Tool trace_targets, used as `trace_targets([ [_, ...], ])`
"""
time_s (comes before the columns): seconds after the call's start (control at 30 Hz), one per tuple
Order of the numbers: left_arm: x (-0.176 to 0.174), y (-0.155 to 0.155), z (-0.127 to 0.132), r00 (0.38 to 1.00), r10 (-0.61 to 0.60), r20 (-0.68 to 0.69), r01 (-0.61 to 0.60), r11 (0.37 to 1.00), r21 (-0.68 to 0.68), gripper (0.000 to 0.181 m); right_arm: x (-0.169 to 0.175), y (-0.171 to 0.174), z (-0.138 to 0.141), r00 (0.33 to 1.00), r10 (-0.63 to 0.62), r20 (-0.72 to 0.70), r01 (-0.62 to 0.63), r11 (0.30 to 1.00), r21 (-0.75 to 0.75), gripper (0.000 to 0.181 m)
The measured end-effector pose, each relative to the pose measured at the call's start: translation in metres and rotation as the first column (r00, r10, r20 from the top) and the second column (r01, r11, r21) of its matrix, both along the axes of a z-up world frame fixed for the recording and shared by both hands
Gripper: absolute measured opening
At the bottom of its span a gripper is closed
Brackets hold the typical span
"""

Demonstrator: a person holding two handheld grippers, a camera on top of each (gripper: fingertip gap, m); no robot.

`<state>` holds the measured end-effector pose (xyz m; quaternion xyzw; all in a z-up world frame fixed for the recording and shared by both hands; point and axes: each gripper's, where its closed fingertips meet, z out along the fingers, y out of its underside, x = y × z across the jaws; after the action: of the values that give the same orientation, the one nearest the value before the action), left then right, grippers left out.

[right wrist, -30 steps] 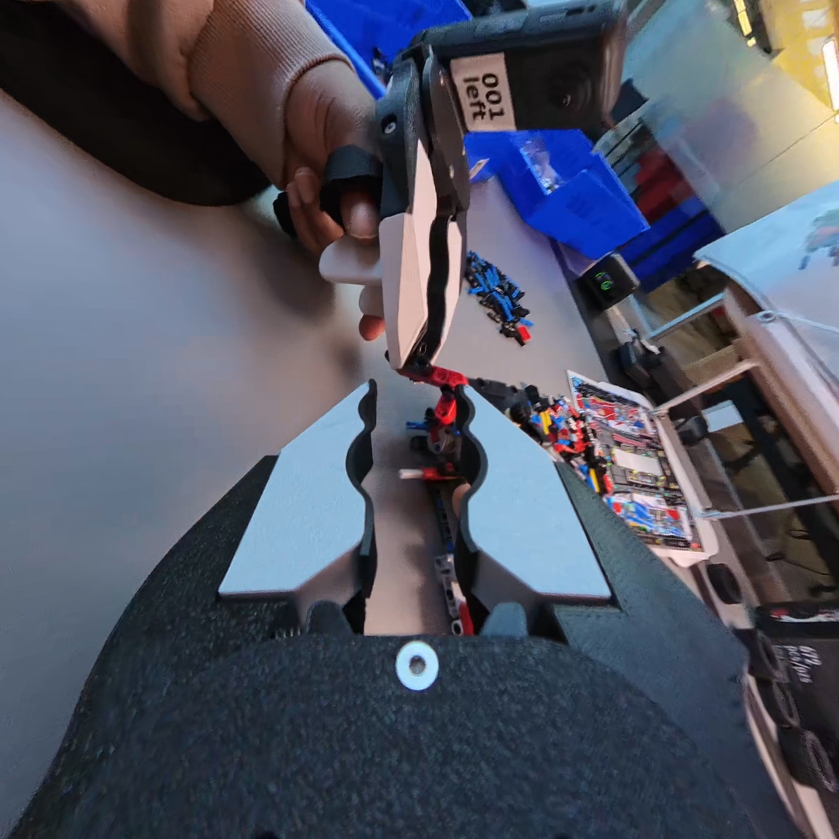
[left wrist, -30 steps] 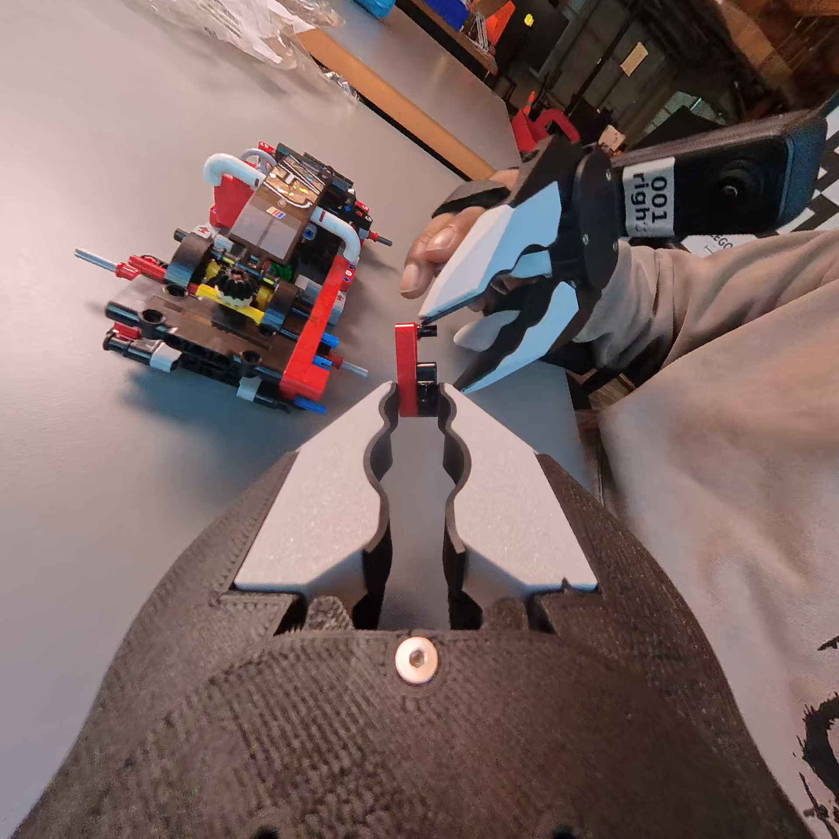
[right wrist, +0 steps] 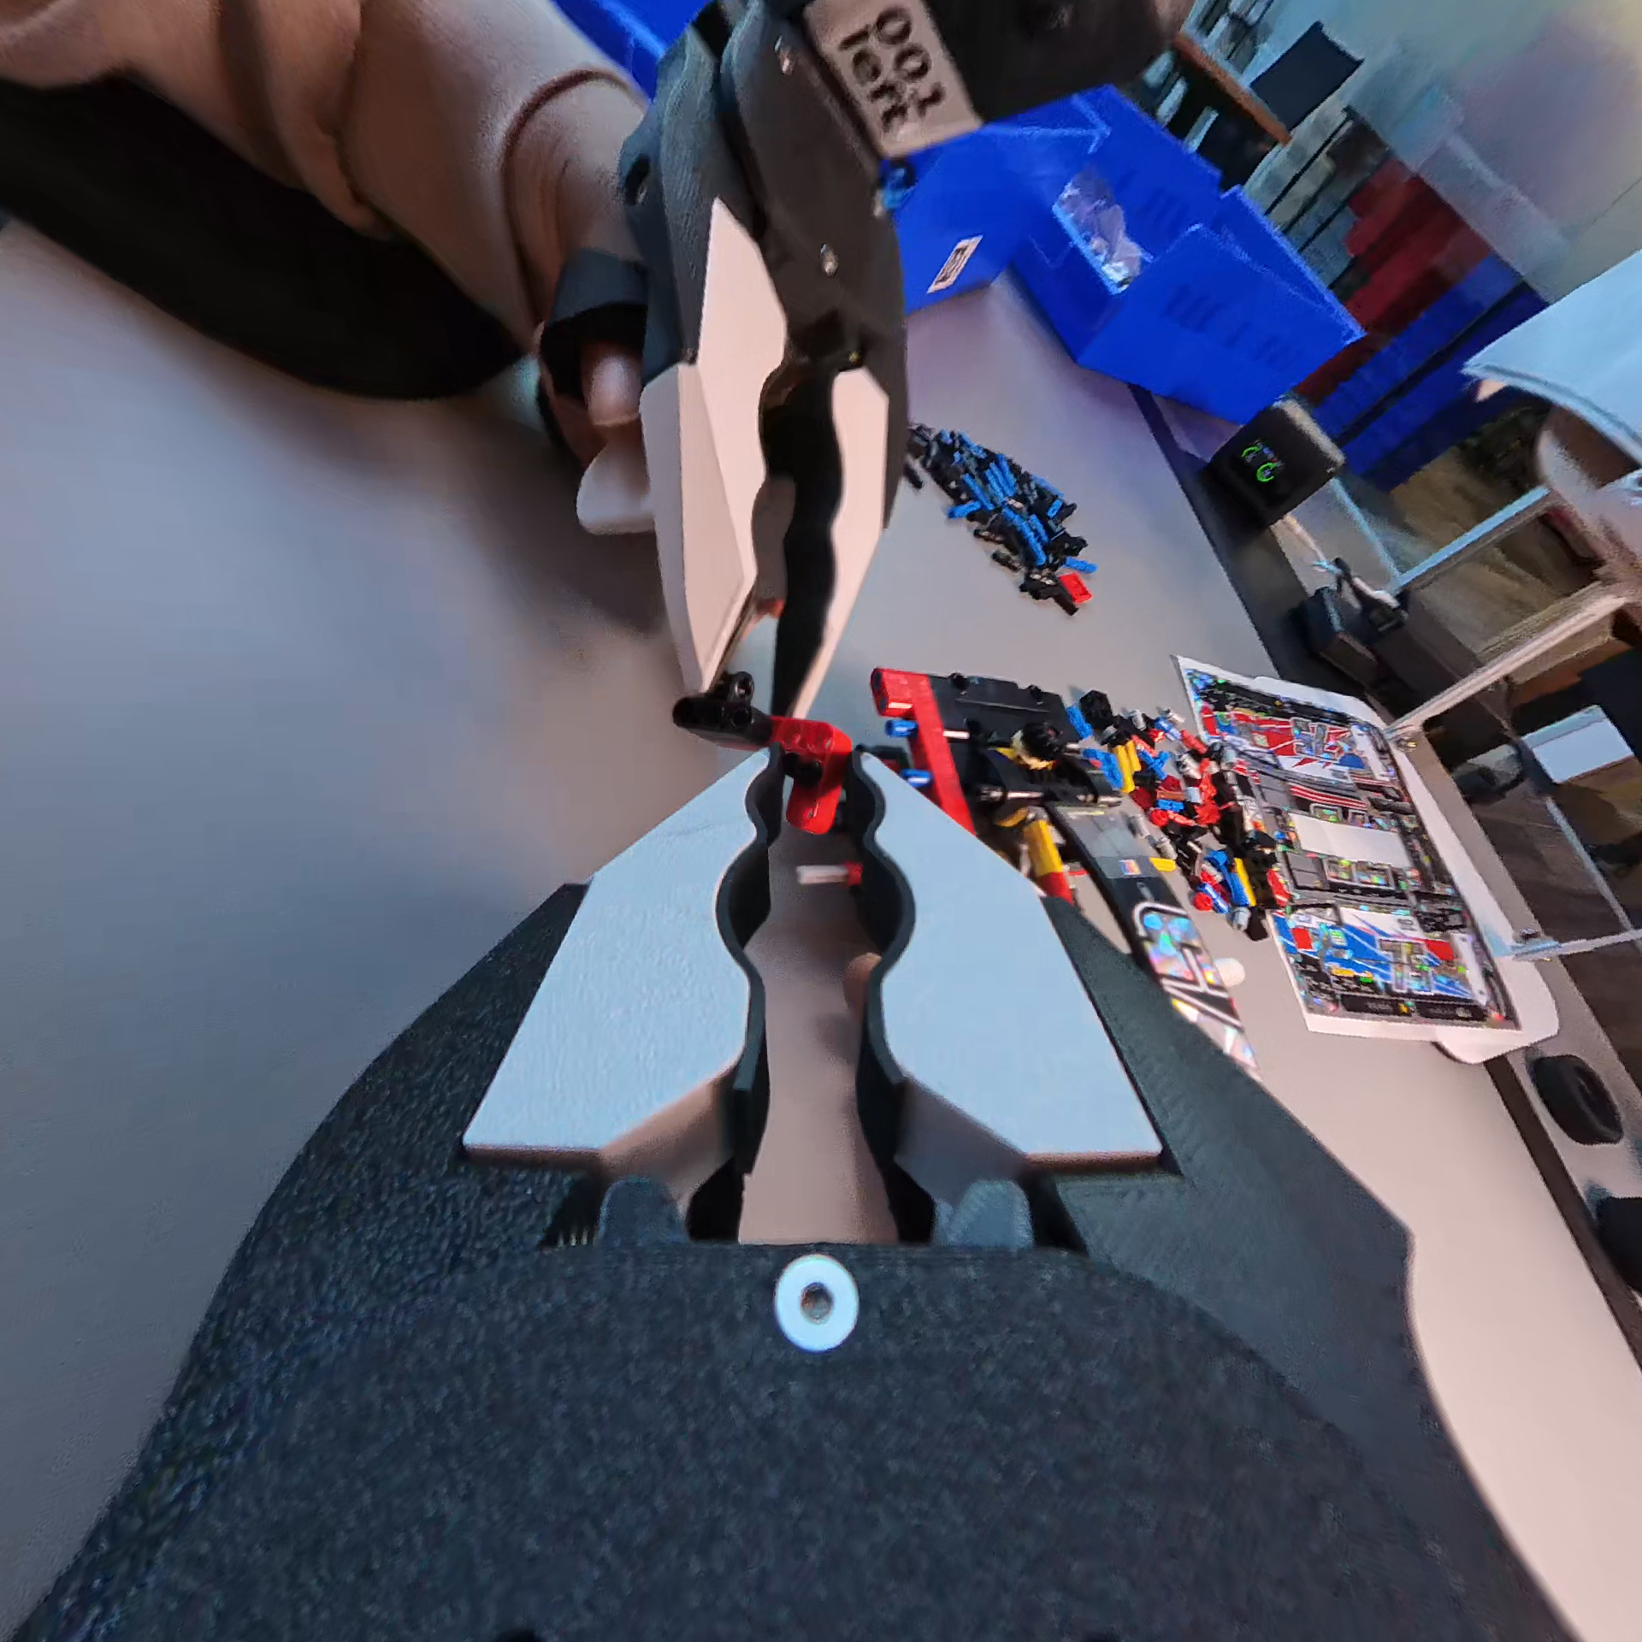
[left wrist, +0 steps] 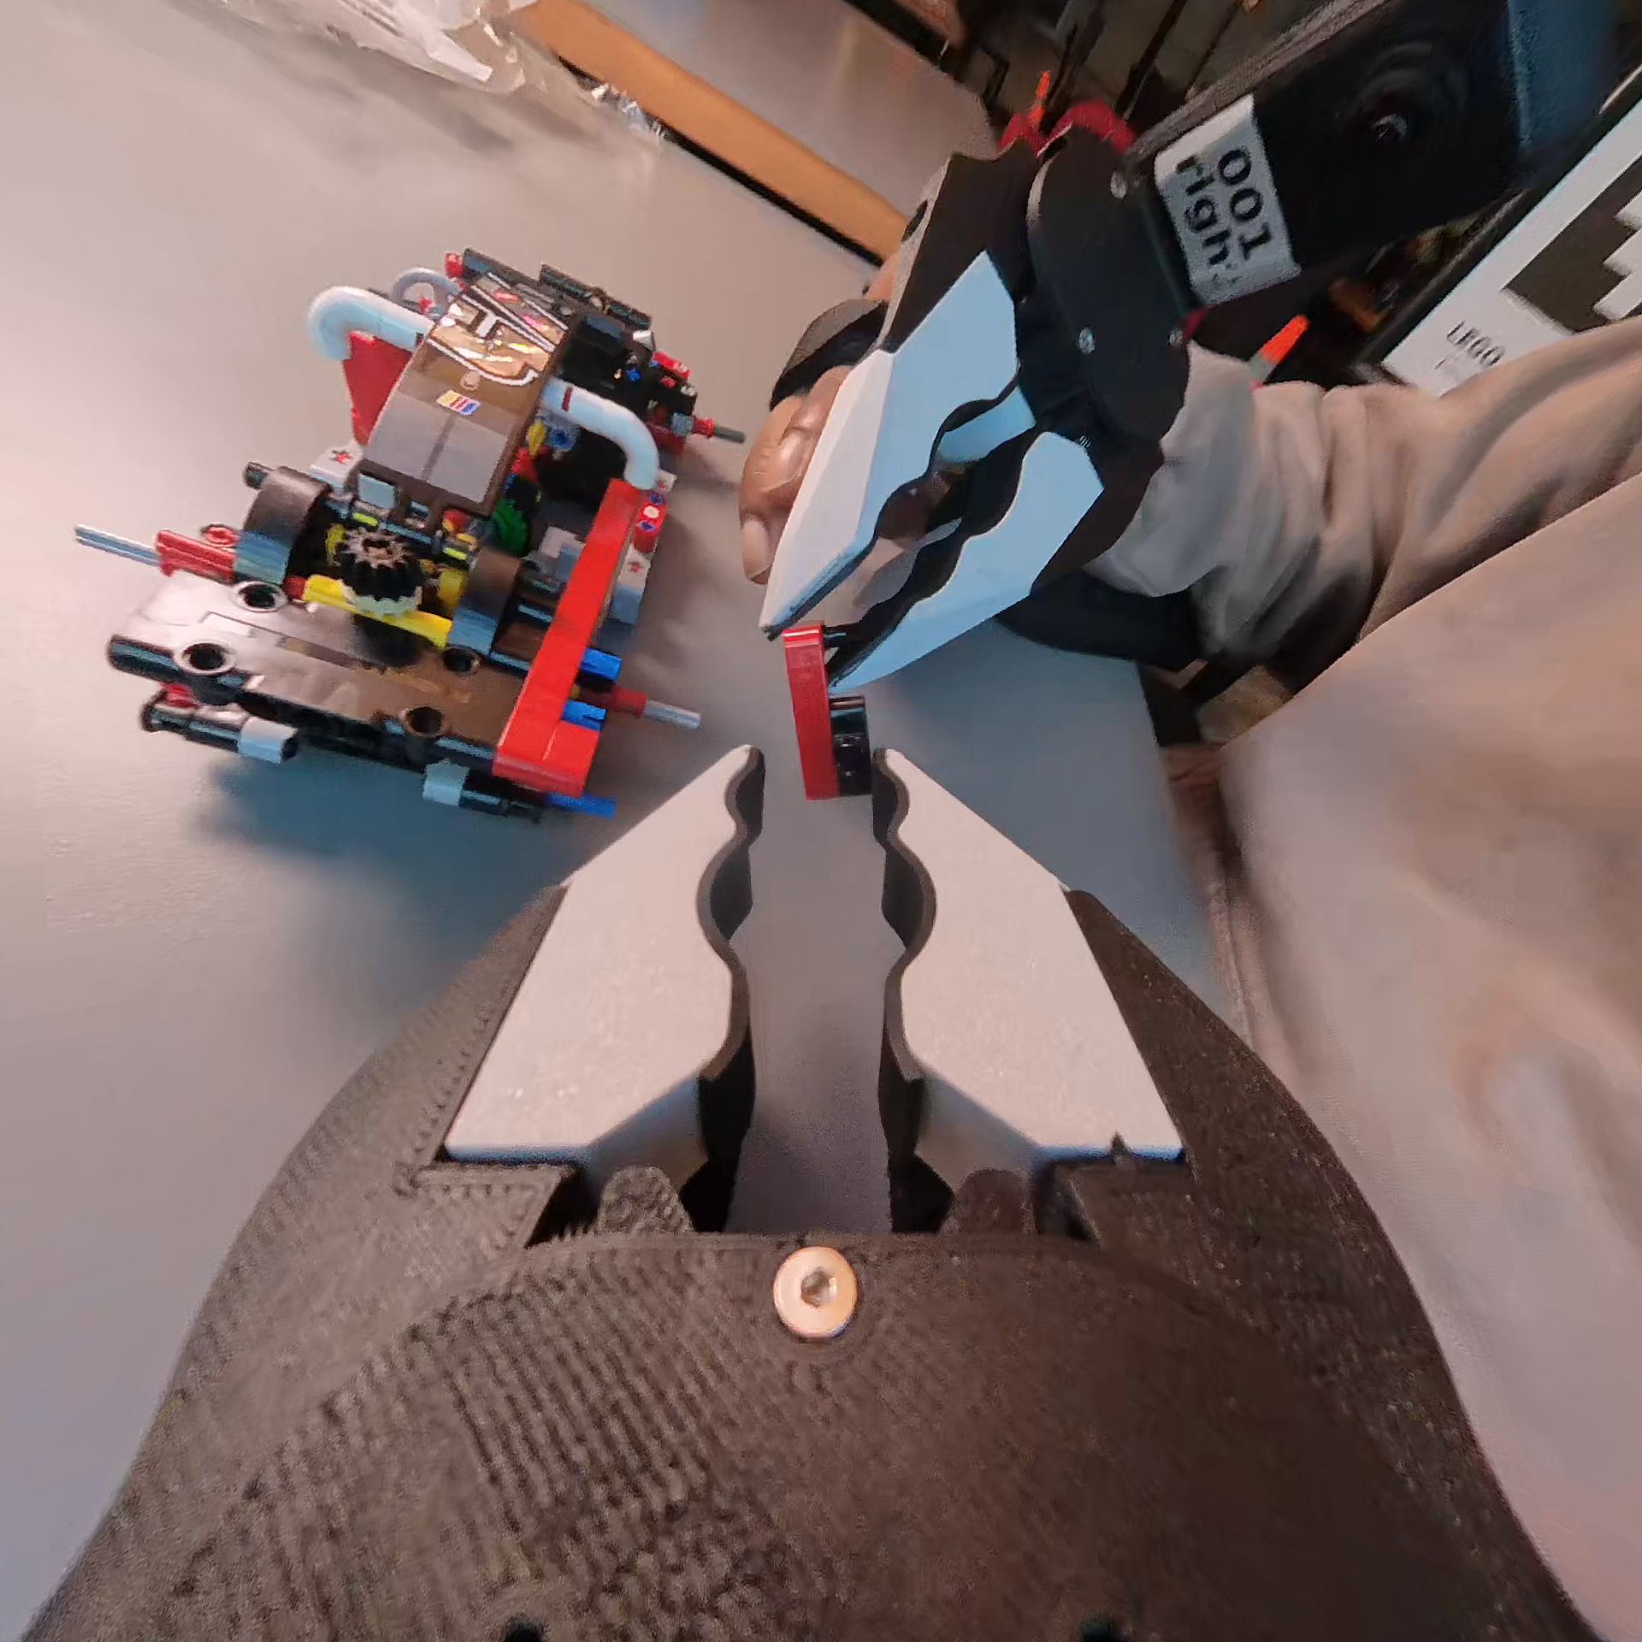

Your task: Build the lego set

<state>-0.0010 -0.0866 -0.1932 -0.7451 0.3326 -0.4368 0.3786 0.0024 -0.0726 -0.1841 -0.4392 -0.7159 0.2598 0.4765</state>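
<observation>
1. Left wrist view: you're over a grey table (left wrist: pixel 222 1022) w/ a wood-edged table behind it and crinkled clear plastic (left wrist: pixel 426 44) at the far edge. Room beyond is dim and cluttered; hard to make out.
2. Right wrist view: blue bins (right wrist: pixel 1182 293) sit at the table's far side; one has a clear bag inside, contents too blurry to tell. Loose piles lie straight on the table: blue/black pins (right wrist: pixel 1000 506), mixed small parts (right wrist: pixel 1182 826), plus a sticker sheet (right wrist: pixel 1351 862) on the right.
3. Part-built lego car (left wrist: pixel 426 569) rests on the table, left of both tools, apart from them.
4. Your left gripper (left wrist: pixel 817 764) has its fingers spread; the red-and-black piece (left wrist: pixel 822 720) sits just ahead of the tips, near the right-hand one. Can't tell if it touches.
5. Your right gripper (right wrist: pixel 813 764) has fingers narrowed onto that piece, pinching it at the tips.
</observation>
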Motion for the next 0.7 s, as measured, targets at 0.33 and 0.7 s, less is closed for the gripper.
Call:
trace_targets([
  [0.33, -0.002, 0.001, -0.019, 0.984, 0.012, -0.178, 0.004, 0.996, 0.091, 0.024, -0.006, 0.004, -0.017, 0.996, -0.013, 0.087, -0.005, 0.979, 0.202, 0.010],
  [0.7, 0.002, 0.006, -0.025, 0.961, 0.058, -0.271, -0.012, 0.985, 0.170, 0.017, -0.012, 0.004, -0.017, 0.997, -0.015, 0.073, -0.005, 0.964, 0.265, 0.010],
])
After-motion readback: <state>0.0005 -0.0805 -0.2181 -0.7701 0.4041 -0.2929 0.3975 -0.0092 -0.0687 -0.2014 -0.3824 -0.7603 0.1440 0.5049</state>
